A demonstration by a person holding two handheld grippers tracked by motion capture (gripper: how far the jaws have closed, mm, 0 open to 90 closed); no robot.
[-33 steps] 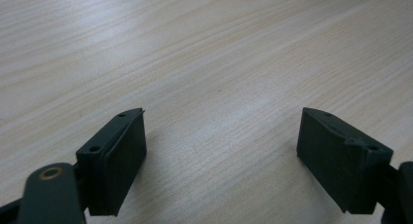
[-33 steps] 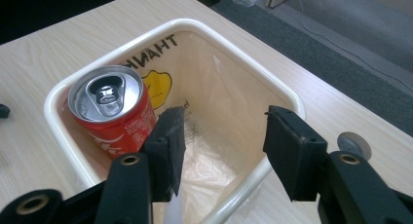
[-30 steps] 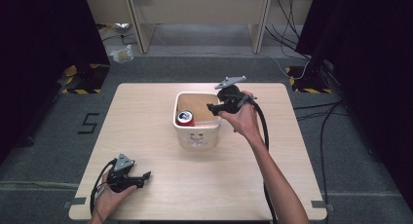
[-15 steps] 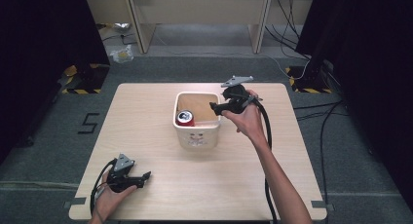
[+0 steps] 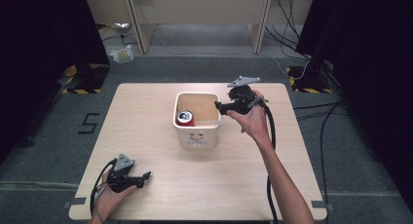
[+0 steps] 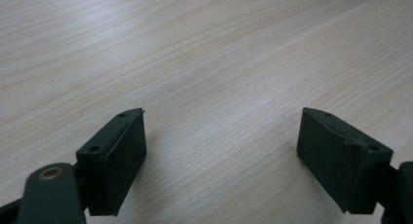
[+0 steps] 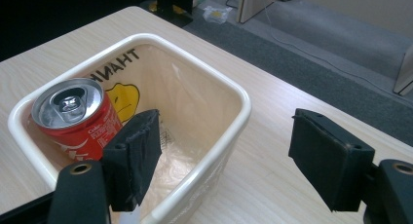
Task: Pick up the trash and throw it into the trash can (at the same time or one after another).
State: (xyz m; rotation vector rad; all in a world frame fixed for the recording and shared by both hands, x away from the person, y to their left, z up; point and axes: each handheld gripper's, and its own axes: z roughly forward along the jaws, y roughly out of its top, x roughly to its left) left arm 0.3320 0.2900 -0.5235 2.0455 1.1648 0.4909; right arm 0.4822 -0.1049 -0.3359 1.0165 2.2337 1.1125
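Observation:
A cream plastic bin (image 5: 197,136) stands mid-table with a red soda can (image 5: 185,118) upright in its left front corner. In the right gripper view the can (image 7: 73,114) leans against the bin wall (image 7: 219,85), which has printed letters and a yellow figure inside. My right gripper (image 5: 219,106) hovers open just above the bin's right rim, with nothing between its jaws (image 7: 221,160). My left gripper (image 5: 144,176) rests open on the wooden table (image 5: 146,112) near the front left corner, empty (image 6: 221,158).
Grey carpet surrounds the table, with cables on the right and desk legs at the back. Black cables trail from both grippers. A crumpled bag (image 5: 120,53) lies on the floor behind the table.
My right gripper has drifted slightly right and back from over the bin toward its right rim. The left gripper has stayed put.

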